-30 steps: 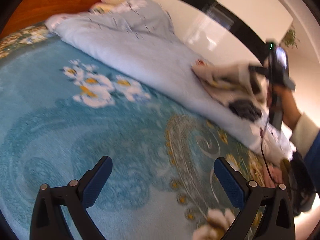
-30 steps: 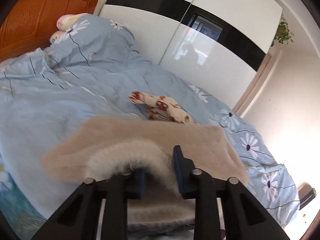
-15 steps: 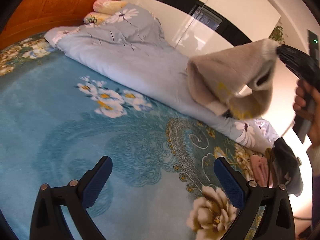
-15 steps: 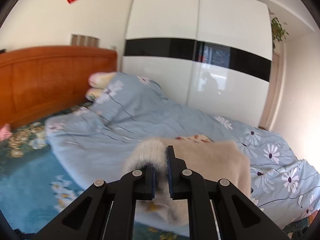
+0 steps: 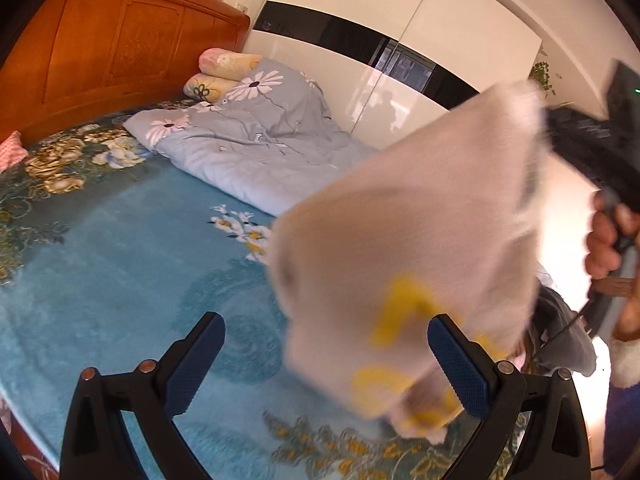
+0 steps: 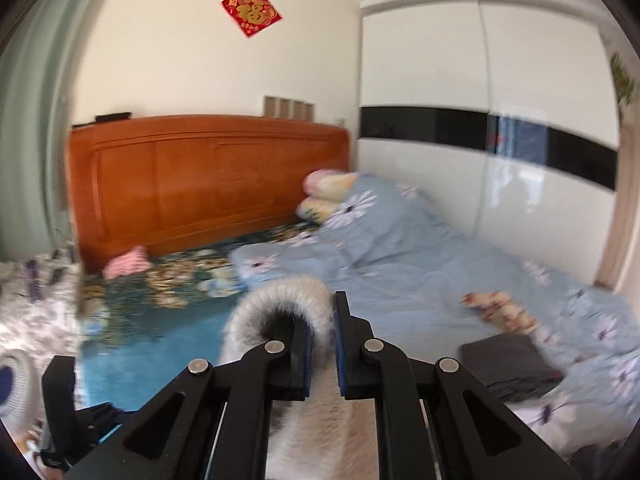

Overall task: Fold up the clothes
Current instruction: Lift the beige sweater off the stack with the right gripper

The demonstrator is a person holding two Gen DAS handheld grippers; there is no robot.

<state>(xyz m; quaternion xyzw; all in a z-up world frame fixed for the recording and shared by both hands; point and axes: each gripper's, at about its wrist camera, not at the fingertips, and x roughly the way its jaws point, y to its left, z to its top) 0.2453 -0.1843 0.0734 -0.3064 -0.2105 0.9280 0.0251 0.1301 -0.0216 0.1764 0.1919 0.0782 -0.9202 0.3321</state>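
Note:
A fluffy beige garment (image 5: 412, 256) with yellow markings hangs in the air over the blue flowered bedspread (image 5: 112, 280), blurred with motion. My right gripper (image 6: 320, 340) is shut on its white furry edge (image 6: 280, 300), and the cloth trails down below the fingers. From the left wrist view that gripper (image 5: 592, 148) shows at the upper right, held by a person's hand (image 5: 608, 244). My left gripper (image 5: 326, 356) stands open low over the bedspread. The garment's lower end hangs just in front of its right finger (image 5: 460, 364), not held by it.
A light blue daisy-print duvet (image 5: 256, 152) lies bunched along the far side, with pillows (image 5: 224, 68) against the wooden headboard (image 5: 120, 52). On the duvet lie a folded dark garment (image 6: 508, 364) and a crumpled red-and-white one (image 6: 500, 312). A white wardrobe (image 6: 520, 120) stands behind.
My right gripper has lifted the beige garment off the duvet and swung it left, over the bedspread and close before my left gripper. The left gripper has tilted upward, still open.

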